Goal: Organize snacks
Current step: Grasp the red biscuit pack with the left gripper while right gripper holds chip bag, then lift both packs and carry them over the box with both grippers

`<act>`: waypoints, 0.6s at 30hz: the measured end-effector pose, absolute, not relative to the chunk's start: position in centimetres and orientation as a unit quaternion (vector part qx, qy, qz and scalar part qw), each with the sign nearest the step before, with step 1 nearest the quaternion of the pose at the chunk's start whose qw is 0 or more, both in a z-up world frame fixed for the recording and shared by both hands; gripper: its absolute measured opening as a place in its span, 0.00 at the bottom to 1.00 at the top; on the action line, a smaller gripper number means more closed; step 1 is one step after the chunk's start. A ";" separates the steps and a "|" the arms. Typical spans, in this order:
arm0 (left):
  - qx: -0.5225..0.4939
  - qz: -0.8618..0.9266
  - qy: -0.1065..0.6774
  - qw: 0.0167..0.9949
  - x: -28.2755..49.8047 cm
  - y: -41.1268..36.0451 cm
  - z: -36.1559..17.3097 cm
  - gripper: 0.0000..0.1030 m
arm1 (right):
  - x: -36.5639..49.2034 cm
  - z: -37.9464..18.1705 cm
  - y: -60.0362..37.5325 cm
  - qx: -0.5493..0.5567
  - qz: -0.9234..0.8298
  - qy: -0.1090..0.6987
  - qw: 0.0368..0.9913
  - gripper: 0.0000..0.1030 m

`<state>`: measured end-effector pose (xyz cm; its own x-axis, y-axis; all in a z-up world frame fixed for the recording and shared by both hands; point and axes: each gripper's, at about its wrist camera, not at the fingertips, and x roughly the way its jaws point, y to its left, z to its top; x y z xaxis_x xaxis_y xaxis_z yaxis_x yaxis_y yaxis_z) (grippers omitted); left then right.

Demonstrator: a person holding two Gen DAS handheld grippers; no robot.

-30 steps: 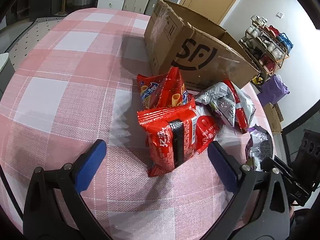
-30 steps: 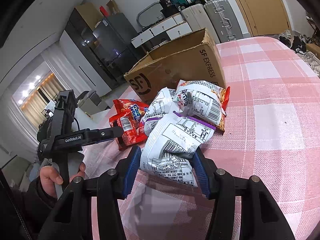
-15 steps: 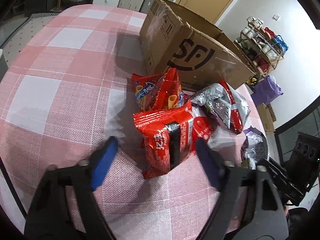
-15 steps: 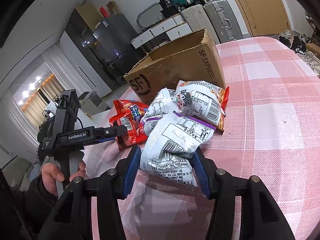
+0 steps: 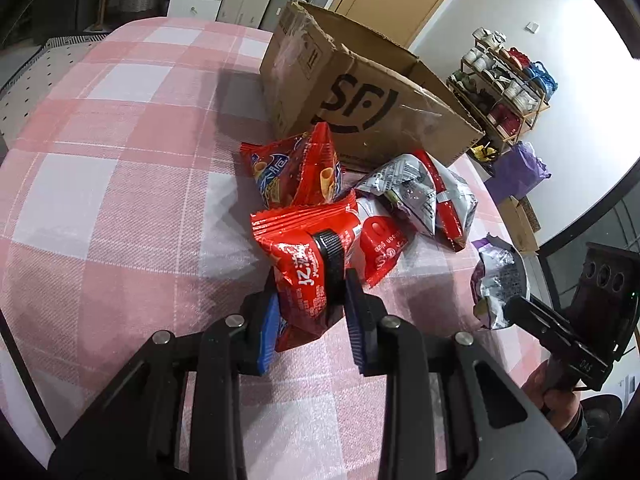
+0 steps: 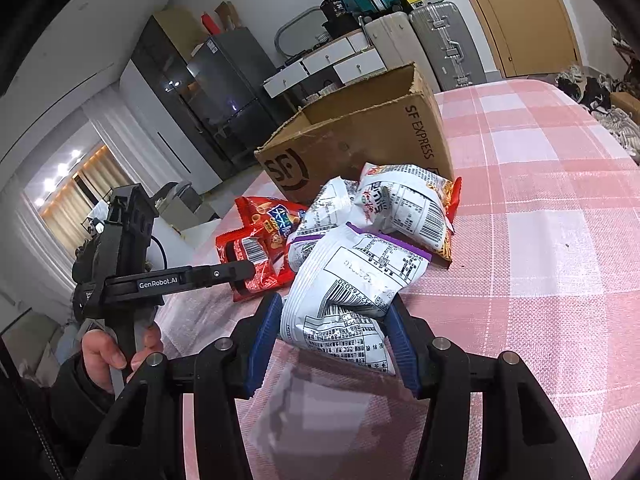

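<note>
Clenched on both sides. Left gripper point(image 5: 310, 304), jaws just closed, blue pads point(image 5: 269, 328) pinching the near end of the red packet with the black band point(image 5: 308, 268), packet lying on the checked tablecloth point(image 5: 120, 184) in front of the cardboard box point(image 5: 360, 92). Right gripper point(image 6: 332, 332) likewise clamped, pads point(image 6: 400, 344) squeezing the crumpled lower end of the white packet with purple trim point(image 6: 352, 280), also resting on the cloth on the near side of the box. Farther out, toward the box: a red packet with blue lettering point(image 5: 296, 168) leaning just before the box's front wall, a small red packet point(image 5: 380, 248) tucked beside the banded one, a silver-and-red packet point(image 5: 420, 196) a little off to one side, and a white packet with orange edge point(image 6: 404, 208) touching the box's corner. Inside of the box hidden from both views, so impossible to say whether anything sits in there yet. Judging by the heap outside, hardly begun: two packets gripped but not lifted, at least four more waiting in front of the box. Probably next, lifting both and carrying them over the box rim; crinkly bags held by one end apt to sag or slip.
</note>
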<state>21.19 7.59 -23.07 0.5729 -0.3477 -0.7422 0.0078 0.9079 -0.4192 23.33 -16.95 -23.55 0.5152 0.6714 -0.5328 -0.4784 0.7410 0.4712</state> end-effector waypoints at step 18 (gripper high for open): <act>-0.167 -0.111 0.414 0.888 18.4 9.4 -18.2 0.25 | 22.1 -20.1 -16.1 0.109 0.342 0.331 0.873 0.51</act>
